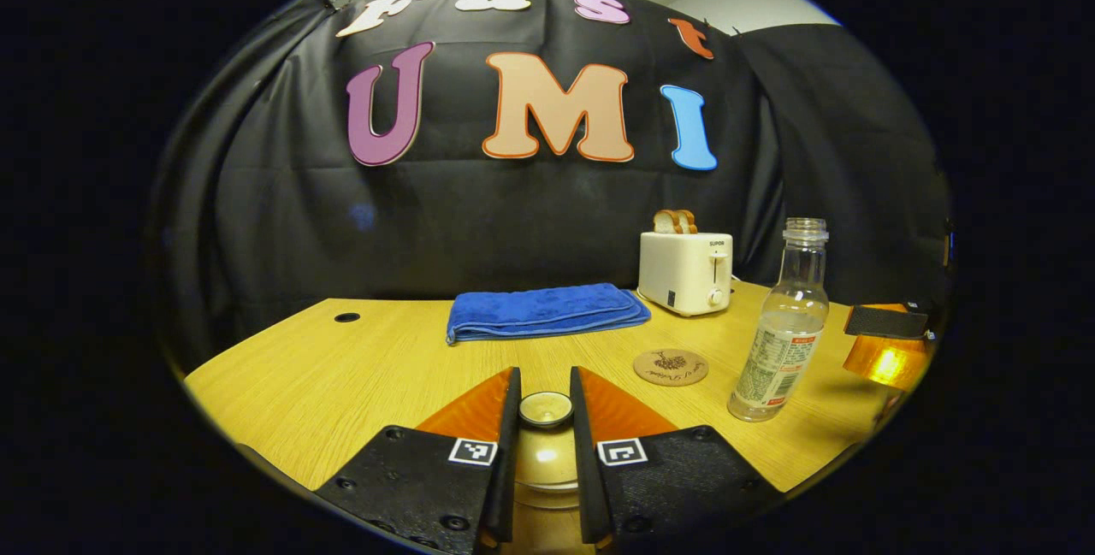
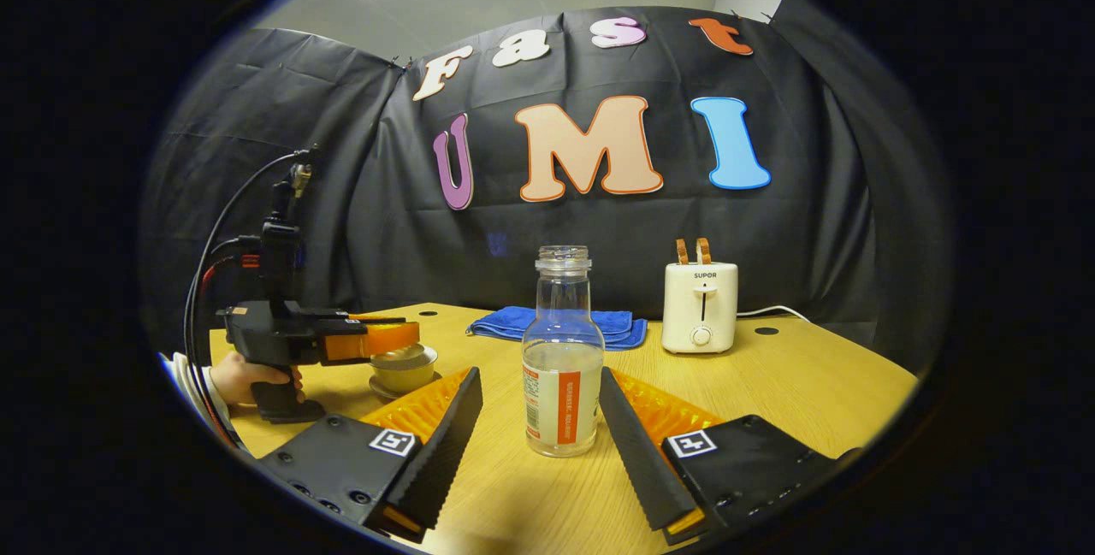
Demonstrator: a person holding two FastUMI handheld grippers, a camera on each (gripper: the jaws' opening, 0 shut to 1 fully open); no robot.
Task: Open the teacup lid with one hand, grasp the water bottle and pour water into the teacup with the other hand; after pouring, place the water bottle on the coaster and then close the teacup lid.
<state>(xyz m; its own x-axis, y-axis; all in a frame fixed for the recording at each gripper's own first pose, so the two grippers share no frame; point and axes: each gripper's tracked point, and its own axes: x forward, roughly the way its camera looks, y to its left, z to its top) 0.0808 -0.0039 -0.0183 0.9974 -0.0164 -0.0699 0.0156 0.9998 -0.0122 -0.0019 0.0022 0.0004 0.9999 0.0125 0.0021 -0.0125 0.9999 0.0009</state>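
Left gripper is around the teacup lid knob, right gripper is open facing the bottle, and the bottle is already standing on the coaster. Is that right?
Not quite: the water bottle stands on the bare table, beside the coaster, which has nothing on it, as the left gripper view shows. The rest holds: the left gripper brackets the teacup lid knob, and the right gripper is open facing the bottle.

teacup [image 1: 546,461] body hidden between tool fingers

Left gripper view: set low, close over the teacup lid [image 1: 546,408], faced at the toaster [image 1: 685,271]. Right gripper view: set near the water bottle [image 2: 561,354]; toaster shared.
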